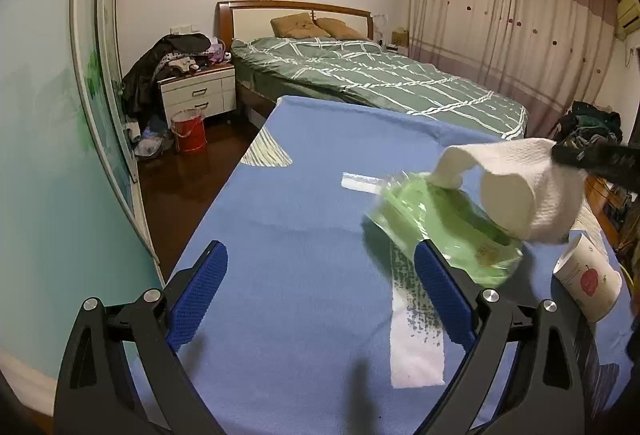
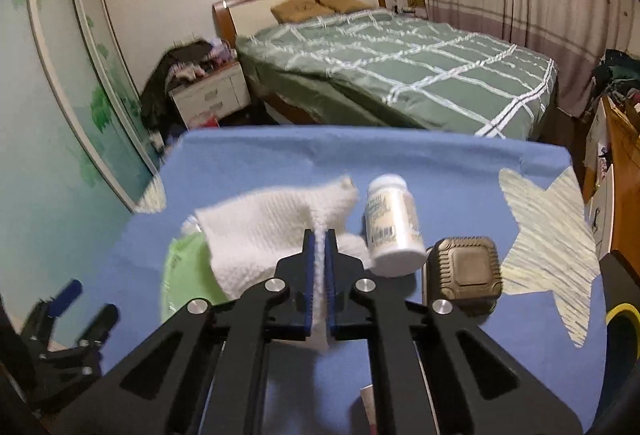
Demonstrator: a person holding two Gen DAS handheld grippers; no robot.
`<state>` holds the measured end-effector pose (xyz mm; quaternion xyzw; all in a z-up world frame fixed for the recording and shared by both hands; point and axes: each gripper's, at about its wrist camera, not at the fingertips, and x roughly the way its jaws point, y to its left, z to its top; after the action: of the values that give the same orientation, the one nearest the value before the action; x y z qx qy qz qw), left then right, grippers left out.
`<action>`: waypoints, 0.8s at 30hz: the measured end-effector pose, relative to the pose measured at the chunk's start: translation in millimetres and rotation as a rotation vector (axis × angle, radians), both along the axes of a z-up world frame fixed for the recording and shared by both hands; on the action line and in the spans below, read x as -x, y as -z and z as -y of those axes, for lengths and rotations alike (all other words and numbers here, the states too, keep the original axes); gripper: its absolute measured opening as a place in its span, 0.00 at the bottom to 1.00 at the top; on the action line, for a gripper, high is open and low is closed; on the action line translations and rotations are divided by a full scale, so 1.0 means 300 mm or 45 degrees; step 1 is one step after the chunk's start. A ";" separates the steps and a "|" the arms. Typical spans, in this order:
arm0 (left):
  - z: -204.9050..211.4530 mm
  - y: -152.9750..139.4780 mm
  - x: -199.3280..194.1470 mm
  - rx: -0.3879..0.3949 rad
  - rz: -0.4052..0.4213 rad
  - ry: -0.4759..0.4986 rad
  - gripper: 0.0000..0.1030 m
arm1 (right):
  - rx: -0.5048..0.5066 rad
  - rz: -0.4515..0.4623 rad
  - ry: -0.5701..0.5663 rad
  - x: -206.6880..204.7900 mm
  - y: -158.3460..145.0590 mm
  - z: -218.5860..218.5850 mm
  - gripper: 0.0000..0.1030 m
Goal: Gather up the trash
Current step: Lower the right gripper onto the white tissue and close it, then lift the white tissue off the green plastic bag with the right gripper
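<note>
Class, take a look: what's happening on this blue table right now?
A person is clearing trash with two handheld grippers. The right gripper is shut on a white paper towel, held above a green plastic packet. The left gripper is open and holds nothing. A white bottle and paper cup lie on the table.

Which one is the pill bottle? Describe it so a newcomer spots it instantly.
Start at the blue cloth covering the table in front of the bed. Just right of the white paper towel sits a small white bottle, tipped over, its printed label facing up. The neighbour on its right is a dark, square, ribbed object.
</note>
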<state>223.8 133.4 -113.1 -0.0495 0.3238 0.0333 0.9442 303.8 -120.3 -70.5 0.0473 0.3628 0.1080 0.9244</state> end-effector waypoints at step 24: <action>0.007 0.000 0.001 -0.015 0.013 0.004 0.90 | 0.231 -0.001 0.050 -0.076 0.054 -0.067 0.47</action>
<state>223.5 131.3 -113.0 -0.0434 0.3189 0.0336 0.9462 326.5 -100.1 -86.8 -0.0293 0.3706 0.0566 0.9266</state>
